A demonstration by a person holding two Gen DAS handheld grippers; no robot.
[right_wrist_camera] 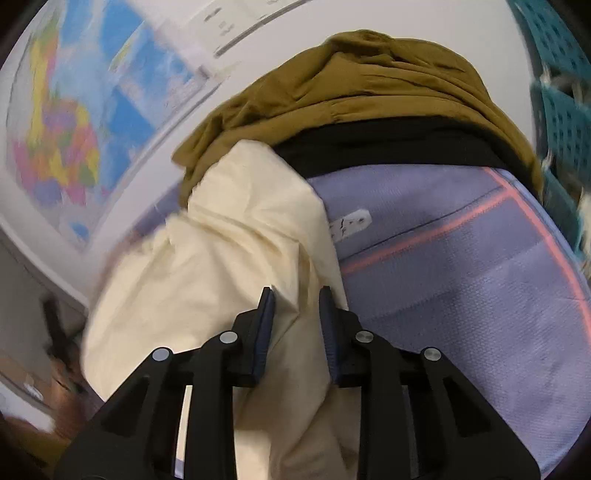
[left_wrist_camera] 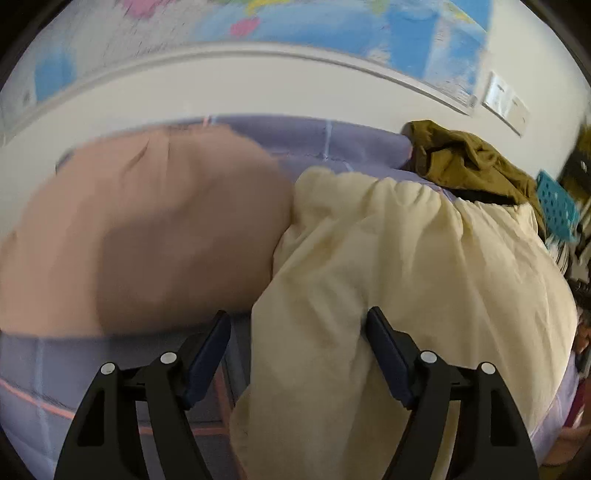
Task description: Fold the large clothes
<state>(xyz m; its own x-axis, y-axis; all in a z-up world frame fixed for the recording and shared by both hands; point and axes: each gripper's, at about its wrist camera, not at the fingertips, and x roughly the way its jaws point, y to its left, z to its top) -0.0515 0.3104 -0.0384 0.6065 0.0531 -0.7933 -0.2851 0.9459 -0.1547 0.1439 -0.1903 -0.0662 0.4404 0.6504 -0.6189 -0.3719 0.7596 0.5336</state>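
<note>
A large cream garment (left_wrist_camera: 406, 258) lies bunched on a purple blanket (left_wrist_camera: 332, 140) and hangs over the near edge. My left gripper (left_wrist_camera: 299, 325) is open, with the cream cloth lying between and below its fingers. In the right wrist view my right gripper (right_wrist_camera: 297, 299) has its jaws narrowly apart with a fold of the cream garment (right_wrist_camera: 229, 251) between them; whether it pinches the cloth is unclear.
A tan garment (left_wrist_camera: 147, 229) lies left of the cream one. An olive-brown garment (left_wrist_camera: 469, 162) with black lining is heaped at the back by the wall, also in the right wrist view (right_wrist_camera: 351, 85). A teal perforated basket (left_wrist_camera: 554, 206) stands at right. A world map (left_wrist_camera: 332, 22) hangs behind.
</note>
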